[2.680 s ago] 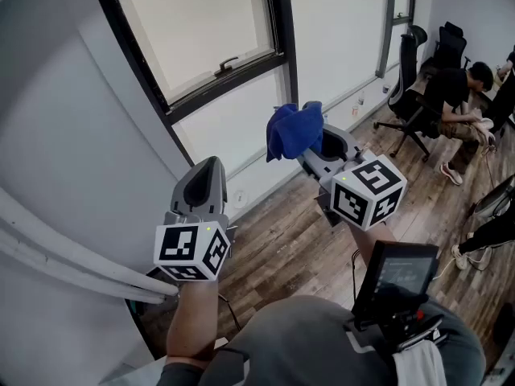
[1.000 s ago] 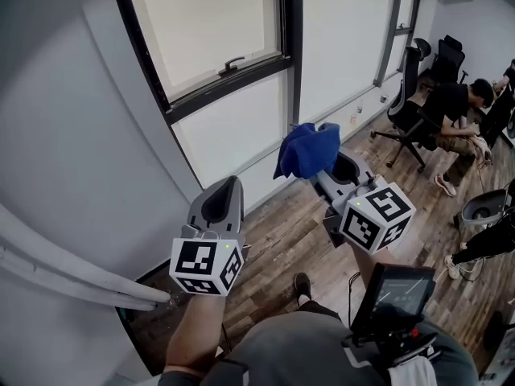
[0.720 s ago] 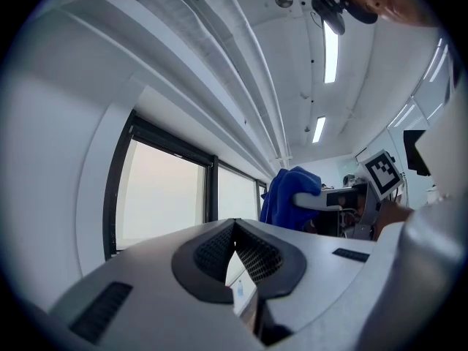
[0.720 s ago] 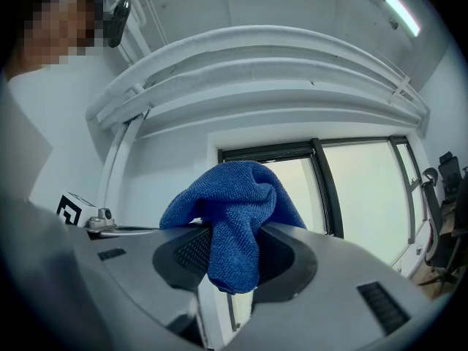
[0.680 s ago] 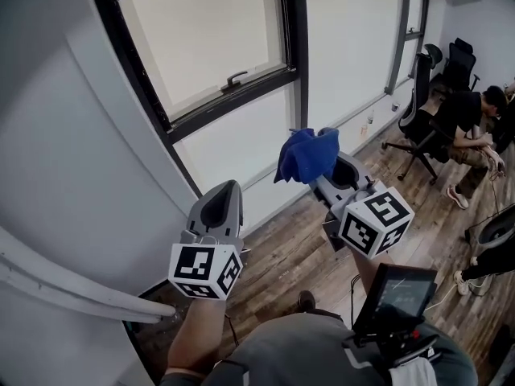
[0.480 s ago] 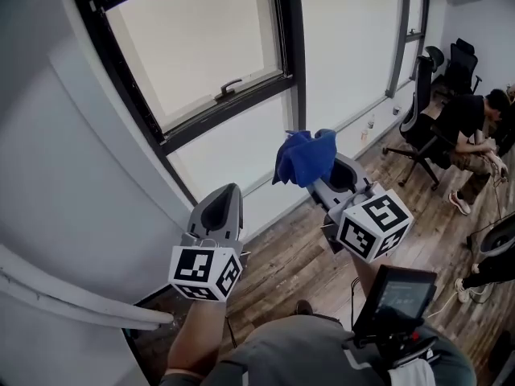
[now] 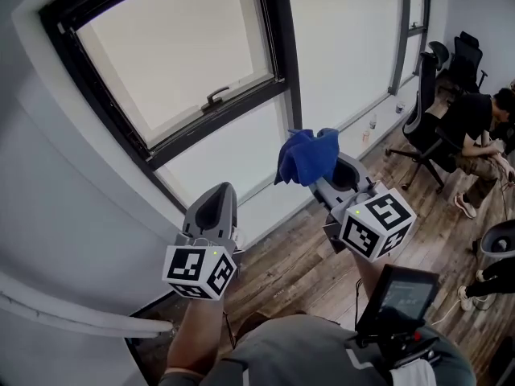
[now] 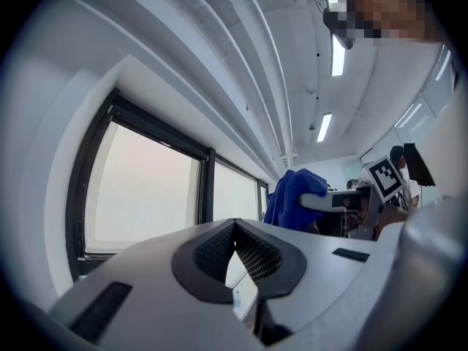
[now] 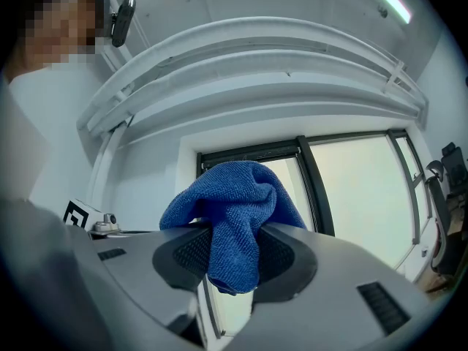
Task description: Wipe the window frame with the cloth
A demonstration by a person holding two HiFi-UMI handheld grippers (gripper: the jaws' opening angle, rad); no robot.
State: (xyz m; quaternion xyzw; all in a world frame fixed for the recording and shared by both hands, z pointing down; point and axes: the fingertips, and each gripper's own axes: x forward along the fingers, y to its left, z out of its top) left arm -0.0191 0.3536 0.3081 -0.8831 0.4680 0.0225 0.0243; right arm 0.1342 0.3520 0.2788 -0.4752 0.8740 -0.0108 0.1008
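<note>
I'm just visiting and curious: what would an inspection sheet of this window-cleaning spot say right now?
Surface: black window frame, closed, handle on its lower bar.
Job's things: blue cloth, bunched, held up, not on the frame.
Clutter: small bottles by the wall.
Grippers: right gripper fingers clamped on the cloth; left gripper fingers together, empty.
Cables: nothing seen; white pipes along the wall.
Surroundings: wood floor, office chairs, seated person.

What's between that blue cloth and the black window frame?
Only open air. The left gripper view shows the cloth hanging clear of the window frame, nothing in the gap.
</note>
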